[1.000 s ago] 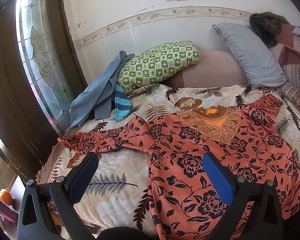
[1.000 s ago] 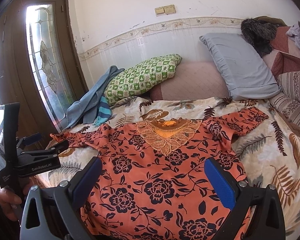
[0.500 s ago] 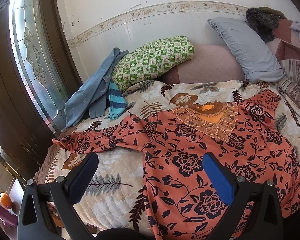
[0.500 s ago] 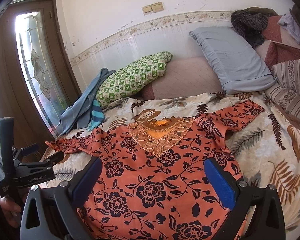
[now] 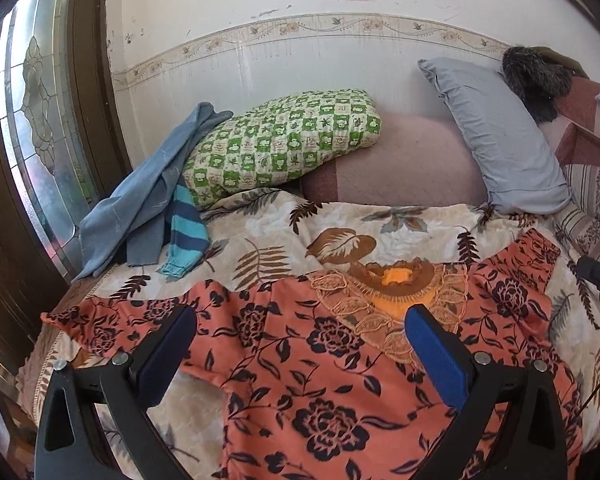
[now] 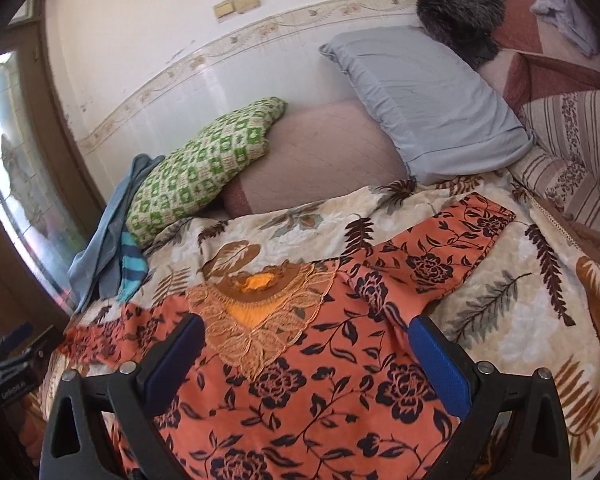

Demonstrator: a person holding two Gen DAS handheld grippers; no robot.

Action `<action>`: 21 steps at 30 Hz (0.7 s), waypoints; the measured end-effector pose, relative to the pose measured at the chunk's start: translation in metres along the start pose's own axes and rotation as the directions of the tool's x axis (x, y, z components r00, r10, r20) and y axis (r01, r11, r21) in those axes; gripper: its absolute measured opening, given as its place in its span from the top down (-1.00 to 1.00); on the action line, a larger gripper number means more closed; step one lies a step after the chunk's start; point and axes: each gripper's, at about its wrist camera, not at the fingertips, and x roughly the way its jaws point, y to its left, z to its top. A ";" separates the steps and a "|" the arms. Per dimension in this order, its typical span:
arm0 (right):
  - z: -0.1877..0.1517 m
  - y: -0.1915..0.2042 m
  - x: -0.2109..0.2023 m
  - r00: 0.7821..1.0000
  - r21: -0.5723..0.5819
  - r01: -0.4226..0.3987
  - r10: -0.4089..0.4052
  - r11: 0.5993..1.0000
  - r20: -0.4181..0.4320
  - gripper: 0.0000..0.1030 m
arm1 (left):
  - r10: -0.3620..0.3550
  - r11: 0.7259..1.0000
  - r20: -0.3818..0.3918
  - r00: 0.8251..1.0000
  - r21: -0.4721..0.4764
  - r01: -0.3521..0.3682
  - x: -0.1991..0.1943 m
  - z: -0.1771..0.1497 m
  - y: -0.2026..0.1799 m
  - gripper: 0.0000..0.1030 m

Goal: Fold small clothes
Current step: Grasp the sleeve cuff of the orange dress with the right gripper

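Nothing is folded yet, as far as I can judge. The orange blouse with black roses and a lace-trimmed neckline (image 5: pixel 320 360) lies spread face-up on the cream quilted bedspread with brown leaf print (image 5: pixel 268 240), both sleeves stretched out to the sides and the body running down toward me. My left tongs (image 5: pixel 300 344) hang over its chest with the blue pads wide apart and nothing between them; my right tongs (image 6: pixel 306 350) hang just below the neckline, equally wide and empty. So every fold remains: sleeves in, sides in, then the hem up.

For room, the blouse's left sleeve (image 5: pixel 112 320) reaches almost to the bed's edge beside the dark wooden door with patterned glass (image 5: pixel 32 120), so that side offers little slack, and I would bring that sleeve inward rather than drag it outward. The right sleeve (image 6: pixel 440 248) lies on open bedspread with free cloth around it. Behind the collar there is a bare stretch of bedspread before the green-and-white checked pillow (image 5: pixel 284 144), the grey pillow (image 6: pixel 428 100) and the heap of blue cloth with a turquoise striped sleeve (image 5: pixel 156 208), all well apart from the blouse. The hem runs out of view beneath my tongs, so I cannot tell how near it is to the front edge.
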 end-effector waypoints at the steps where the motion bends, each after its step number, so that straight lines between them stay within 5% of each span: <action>1: 0.010 -0.008 0.010 1.000 0.015 0.017 -0.018 1.000 0.007 -1.00 | 0.007 1.000 0.004 1.000 0.003 -0.007 0.013 0.003 -0.007 -1.00; 6: 0.047 -0.076 0.062 0.992 0.105 0.127 -0.128 0.986 -0.005 -1.00 | -0.004 1.000 -0.059 0.998 0.013 0.004 0.076 -0.007 -0.035 -1.00; 11: 0.055 -0.190 0.087 0.988 0.347 0.147 -0.152 0.926 -0.015 -1.00 | 0.004 0.996 -0.102 0.995 0.086 0.005 0.118 -0.036 -0.054 -1.00; 17: 0.040 -0.293 0.130 0.998 0.640 0.026 0.011 0.768 -0.054 -0.81 | 0.028 0.992 -0.106 0.994 0.123 -0.015 0.142 -0.048 -0.052 -1.00; 21: 0.050 -0.311 0.156 0.999 0.649 -0.006 0.032 0.761 -0.027 -0.69 | 0.034 0.992 -0.113 0.993 0.126 -0.020 0.149 -0.053 -0.051 -1.00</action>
